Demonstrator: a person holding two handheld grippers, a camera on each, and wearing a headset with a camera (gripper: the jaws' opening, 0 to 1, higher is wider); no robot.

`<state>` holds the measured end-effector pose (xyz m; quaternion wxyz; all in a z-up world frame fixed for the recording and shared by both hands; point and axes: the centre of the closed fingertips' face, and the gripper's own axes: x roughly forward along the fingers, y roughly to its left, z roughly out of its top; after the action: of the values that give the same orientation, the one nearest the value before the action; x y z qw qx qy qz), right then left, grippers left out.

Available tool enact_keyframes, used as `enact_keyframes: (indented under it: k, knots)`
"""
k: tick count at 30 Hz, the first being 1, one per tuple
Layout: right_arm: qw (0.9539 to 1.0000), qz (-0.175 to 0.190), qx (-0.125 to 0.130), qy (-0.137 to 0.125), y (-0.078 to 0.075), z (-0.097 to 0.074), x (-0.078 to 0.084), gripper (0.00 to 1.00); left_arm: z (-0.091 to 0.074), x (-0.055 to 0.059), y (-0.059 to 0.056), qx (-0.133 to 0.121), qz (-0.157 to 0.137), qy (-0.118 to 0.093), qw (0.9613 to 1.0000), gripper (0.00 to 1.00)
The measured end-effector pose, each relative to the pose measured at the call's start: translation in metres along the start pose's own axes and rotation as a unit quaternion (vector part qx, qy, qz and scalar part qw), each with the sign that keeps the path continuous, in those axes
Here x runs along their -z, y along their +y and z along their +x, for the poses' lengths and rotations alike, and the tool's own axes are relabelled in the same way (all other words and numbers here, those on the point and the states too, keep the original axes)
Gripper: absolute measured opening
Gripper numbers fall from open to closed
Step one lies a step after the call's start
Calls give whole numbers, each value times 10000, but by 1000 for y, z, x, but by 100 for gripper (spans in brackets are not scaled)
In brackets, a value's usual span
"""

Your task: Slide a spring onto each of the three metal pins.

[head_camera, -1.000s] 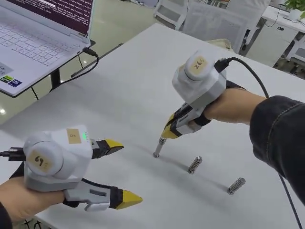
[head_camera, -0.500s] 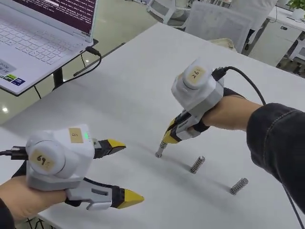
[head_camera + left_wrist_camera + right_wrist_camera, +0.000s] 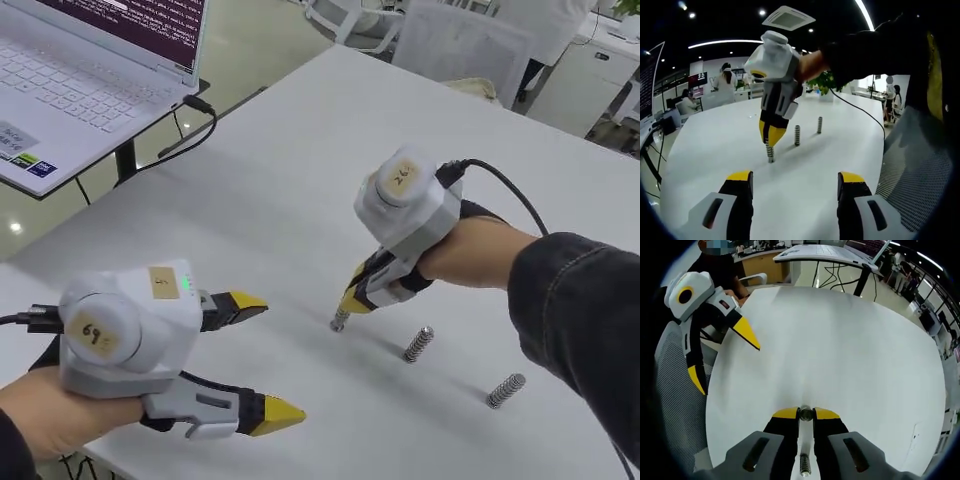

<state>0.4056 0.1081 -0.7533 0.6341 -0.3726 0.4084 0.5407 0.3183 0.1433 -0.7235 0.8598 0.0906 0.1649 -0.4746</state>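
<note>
While the laptop sits raised off the far left edge of the white counter with its black cable hanging beside it, the left tongs hover low at the near left, jaws wide apart and holding nothing. In the left gripper view the left tongs look across a bare stretch of counter straight at the work. Right of centre, the right tongs point steeply down, jaws together and clamped on a spring that stands on the counter. Its bare lower end looks like the pin. The right hand and the body of those tongs hide the top of the spring from the head view. In the right gripper view the jaws pinch it close, and the spring runs back between them. Just right of it a second spring stands free, and well right again a third spring, near the dark sleeve. Mesh chairs stand past the far edge. Against a second ago the right tongs have come down closer to the counter, pressing the spring lower, while the left tongs and the two free springs have kept their places
</note>
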Motion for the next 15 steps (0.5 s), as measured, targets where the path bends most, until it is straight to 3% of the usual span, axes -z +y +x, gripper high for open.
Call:
enact_keyframes:
  k: [15]
  knots:
    - [9999, 103, 21, -17, -2, 11, 6, 8, 0, 2, -2, 27, -23, 25, 10000, 64]
